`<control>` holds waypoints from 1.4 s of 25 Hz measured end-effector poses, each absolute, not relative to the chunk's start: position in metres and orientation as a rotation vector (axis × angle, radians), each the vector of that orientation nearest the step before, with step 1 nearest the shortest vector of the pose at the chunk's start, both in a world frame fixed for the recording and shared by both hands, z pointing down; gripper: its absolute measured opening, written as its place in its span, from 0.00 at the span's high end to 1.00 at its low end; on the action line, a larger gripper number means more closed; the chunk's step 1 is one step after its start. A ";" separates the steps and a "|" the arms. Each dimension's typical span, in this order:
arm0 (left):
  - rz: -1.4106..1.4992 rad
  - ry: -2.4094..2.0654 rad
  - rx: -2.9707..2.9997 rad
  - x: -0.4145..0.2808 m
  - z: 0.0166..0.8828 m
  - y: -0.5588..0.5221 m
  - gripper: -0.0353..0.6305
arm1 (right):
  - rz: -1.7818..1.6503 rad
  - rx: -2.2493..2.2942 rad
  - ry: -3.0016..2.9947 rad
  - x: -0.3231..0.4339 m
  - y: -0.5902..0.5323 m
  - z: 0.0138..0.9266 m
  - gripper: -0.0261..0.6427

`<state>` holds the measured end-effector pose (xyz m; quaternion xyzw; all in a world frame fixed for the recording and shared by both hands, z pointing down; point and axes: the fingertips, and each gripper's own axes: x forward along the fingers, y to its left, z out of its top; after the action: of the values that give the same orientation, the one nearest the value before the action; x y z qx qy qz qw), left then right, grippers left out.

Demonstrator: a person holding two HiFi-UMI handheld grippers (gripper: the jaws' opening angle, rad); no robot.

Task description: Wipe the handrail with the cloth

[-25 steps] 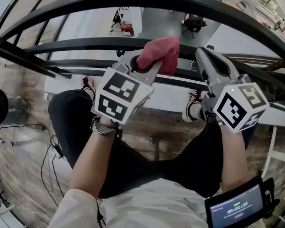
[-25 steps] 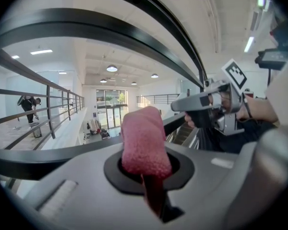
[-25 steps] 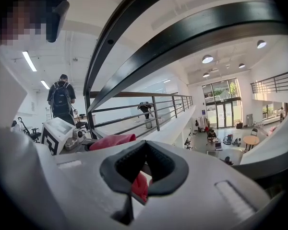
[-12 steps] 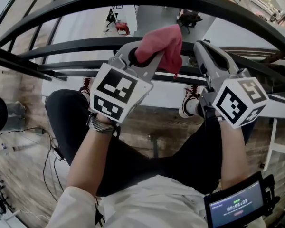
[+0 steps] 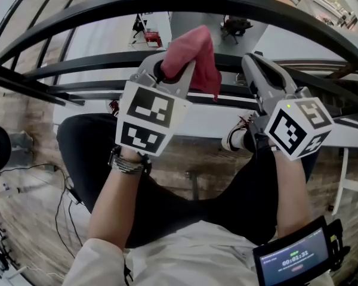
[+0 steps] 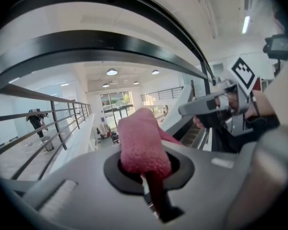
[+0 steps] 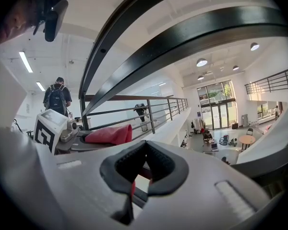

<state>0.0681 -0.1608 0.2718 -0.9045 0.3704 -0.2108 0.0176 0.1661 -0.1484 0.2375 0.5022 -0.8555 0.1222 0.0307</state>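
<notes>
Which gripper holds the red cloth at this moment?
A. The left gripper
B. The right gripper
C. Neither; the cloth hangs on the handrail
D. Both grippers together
A: the left gripper is shut on the red cloth, which sticks up from between its jaws, while the right gripper has nothing between its jaws.

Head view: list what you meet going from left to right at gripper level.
left hand-held gripper → red cloth clamped in its jaws and sticking up → right hand-held gripper, jaws together on nothing
</notes>
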 end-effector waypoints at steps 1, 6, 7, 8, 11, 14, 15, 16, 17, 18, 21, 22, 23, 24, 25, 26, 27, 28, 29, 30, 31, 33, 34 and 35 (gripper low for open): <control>-0.646 1.153 -2.822 0.068 0.272 -0.161 0.90 | 0.377 1.550 -2.631 0.167 -0.148 0.238 0.96; -0.643 1.160 -2.805 0.063 0.272 -0.164 0.90 | 0.397 1.561 -2.625 0.173 -0.146 0.242 0.96; -0.652 1.159 -2.800 0.062 0.272 -0.165 0.90 | 0.406 1.568 -2.630 0.174 -0.146 0.240 0.96; -0.662 1.156 -2.796 0.062 0.272 -0.166 0.90 | 0.412 1.576 -2.637 0.174 -0.146 0.238 0.96; -0.673 1.155 -2.791 0.063 0.275 -0.166 0.90 | 0.436 1.585 -2.687 0.169 -0.143 0.226 0.96; -0.683 1.153 -2.779 0.064 0.276 -0.166 0.90 | 0.411 1.574 -2.748 0.161 -0.139 0.208 0.96; -0.690 1.152 -2.773 0.064 0.275 -0.166 0.90 | 0.374 1.577 -2.742 0.160 -0.139 0.207 0.96; -0.698 1.152 -2.768 0.064 0.275 -0.167 0.90 | 0.340 1.584 -2.713 0.162 -0.140 0.210 0.96; -0.705 1.151 -2.766 0.064 0.274 -0.167 0.90 | 0.325 1.592 -2.670 0.166 -0.142 0.217 0.96; -0.710 1.149 -2.768 0.065 0.274 -0.167 0.90 | 0.326 1.596 -2.635 0.170 -0.143 0.223 0.96; -0.700 1.158 -2.786 0.063 0.275 -0.169 0.90 | 0.329 1.593 -2.631 0.171 -0.144 0.225 0.96; -0.691 1.164 -2.794 0.062 0.275 -0.170 0.90 | 0.337 1.593 -2.623 0.171 -0.144 0.227 0.96; -0.683 1.168 -2.803 0.063 0.275 -0.171 0.90 | 0.351 1.592 -2.618 0.171 -0.144 0.230 0.96; -0.679 1.167 -2.811 0.065 0.276 -0.172 0.90 | 0.362 1.589 -2.621 0.172 -0.143 0.230 0.96; -0.683 1.163 -2.816 0.067 0.277 -0.173 0.90 | 0.368 1.584 -2.629 0.172 -0.143 0.230 0.96; -0.694 1.158 -2.819 0.069 0.277 -0.174 0.90 | 0.368 1.579 -2.633 0.171 -0.143 0.231 0.96; -0.707 1.154 -2.817 0.070 0.277 -0.175 0.90 | 0.365 1.575 -2.633 0.171 -0.143 0.232 0.96; -0.720 1.152 -2.813 0.072 0.277 -0.176 0.90 | 0.363 1.573 -2.629 0.171 -0.144 0.235 0.96; -0.732 1.151 -2.808 0.073 0.276 -0.178 0.90 | 0.364 1.572 -2.622 0.171 -0.145 0.238 0.96; -0.744 1.149 -2.805 0.074 0.276 -0.179 0.90 | 0.370 1.572 -2.611 0.173 -0.147 0.242 0.96; -0.756 1.146 -2.802 0.074 0.276 -0.180 0.90 | 0.380 1.573 -2.599 0.175 -0.148 0.246 0.96; -0.783 1.131 -2.798 0.075 0.277 -0.179 0.90 | 0.402 1.583 -2.593 0.179 -0.150 0.250 0.96; -0.797 1.124 -2.797 0.074 0.278 -0.179 0.90 | 0.407 1.588 -2.597 0.179 -0.150 0.249 0.96; -0.807 1.121 -2.796 0.073 0.278 -0.178 0.90 | 0.407 1.589 -2.601 0.179 -0.149 0.249 0.96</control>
<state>0.0734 -0.1784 0.2780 -0.8966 0.3594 -0.2586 0.0114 0.1794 -0.1495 0.2489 0.5166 -0.8453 0.1324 0.0333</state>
